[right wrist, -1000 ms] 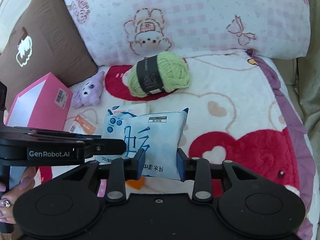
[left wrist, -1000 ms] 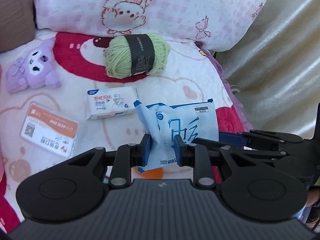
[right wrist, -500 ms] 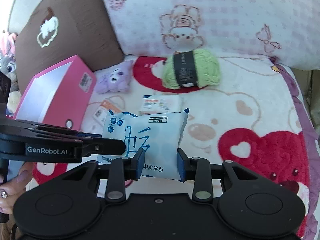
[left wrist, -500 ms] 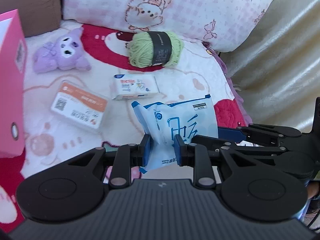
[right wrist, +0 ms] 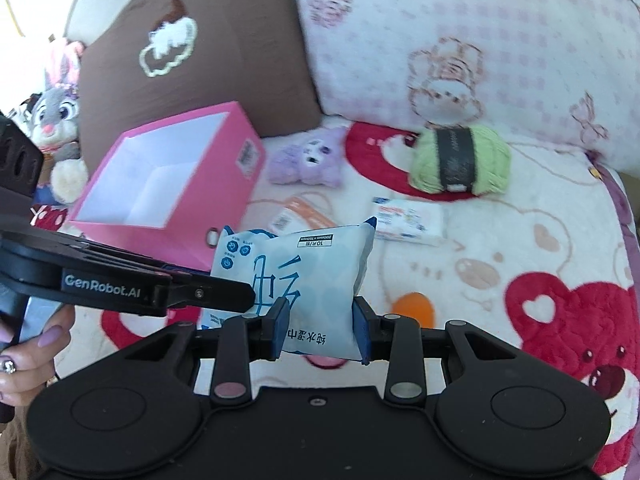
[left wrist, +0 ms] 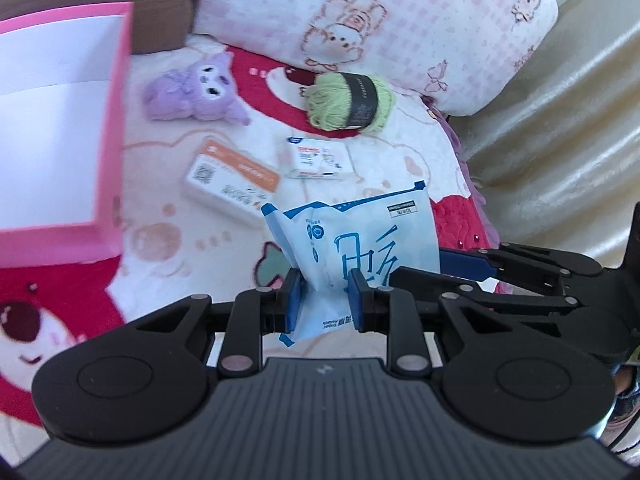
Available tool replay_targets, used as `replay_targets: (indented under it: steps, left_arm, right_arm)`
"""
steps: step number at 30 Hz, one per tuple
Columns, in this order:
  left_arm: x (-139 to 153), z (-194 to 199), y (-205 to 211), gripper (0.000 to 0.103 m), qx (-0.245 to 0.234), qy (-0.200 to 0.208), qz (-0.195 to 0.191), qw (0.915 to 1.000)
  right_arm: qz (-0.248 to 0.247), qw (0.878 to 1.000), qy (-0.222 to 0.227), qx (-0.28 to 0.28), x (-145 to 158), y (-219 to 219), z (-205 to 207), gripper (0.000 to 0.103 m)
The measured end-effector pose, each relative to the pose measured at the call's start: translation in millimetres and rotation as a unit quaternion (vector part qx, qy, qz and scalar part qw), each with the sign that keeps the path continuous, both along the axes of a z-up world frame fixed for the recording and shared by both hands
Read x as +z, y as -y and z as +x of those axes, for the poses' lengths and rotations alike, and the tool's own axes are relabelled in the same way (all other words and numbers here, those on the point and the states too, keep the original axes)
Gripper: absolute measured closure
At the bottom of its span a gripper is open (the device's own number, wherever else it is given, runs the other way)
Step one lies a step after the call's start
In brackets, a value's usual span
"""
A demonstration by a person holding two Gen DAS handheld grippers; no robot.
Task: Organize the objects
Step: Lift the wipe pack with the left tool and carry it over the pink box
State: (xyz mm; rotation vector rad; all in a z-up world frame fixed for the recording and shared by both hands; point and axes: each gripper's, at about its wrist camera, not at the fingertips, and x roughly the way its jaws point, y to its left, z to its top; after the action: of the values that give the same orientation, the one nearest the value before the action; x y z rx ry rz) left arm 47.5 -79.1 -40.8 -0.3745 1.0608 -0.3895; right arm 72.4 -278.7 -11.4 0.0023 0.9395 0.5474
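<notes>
Both grippers are shut on one blue-and-white wet wipes pack [left wrist: 360, 240], held above the blanket. My left gripper [left wrist: 325, 300] pinches its lower left part. My right gripper [right wrist: 320, 328] pinches its bottom edge [right wrist: 304, 280]. An open pink box [right wrist: 168, 192] with a white inside stands to the left, also in the left wrist view [left wrist: 60, 140]. On the blanket lie a purple plush toy [left wrist: 196, 92], a green yarn ball [left wrist: 352, 100], an orange-and-white card pack [left wrist: 232, 176] and a small tissue pack [left wrist: 316, 158].
A pink checked pillow [left wrist: 380, 20] and a brown pillow [right wrist: 192, 48] line the back. A grey rabbit plush [right wrist: 56, 120] sits far left. The bed edge and a beige curtain [left wrist: 560, 140] are on the right.
Both grippers have carried the wipes pack to the left; the pink box has come into view and closer, and the yarn ball and plush have shifted right in the frames.
</notes>
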Motion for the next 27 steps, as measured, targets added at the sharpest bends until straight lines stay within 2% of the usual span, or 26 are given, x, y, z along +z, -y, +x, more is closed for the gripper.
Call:
replay_targets:
  steps: [8,12,18,27]
  left_arm:
    - [34,-27,-54,0.079,0.037,-0.001,0.004,0.9993]
    - [54,-42,-76,0.08,0.062,0.004,0.006,0.9981]
    - [87,-56,-112,0.08,0.097,0.013,0.02,0.995]
    - [142,-46,-132,0.079,0.083,0.024,0.08,0.993]
  right_arm:
    - [-0.014,0.998,-0.011,0.063,36,-53,-14,0.066]
    - [-0.047,0.992,-0.013,0.121,64,-84,-15,0.071]
    - [-0.042,0.983,-0.002,0.177,97,-120,-19,0.075]
    - [0.009,0.987,-0.003,0.161,130,-140,-14,0.077]
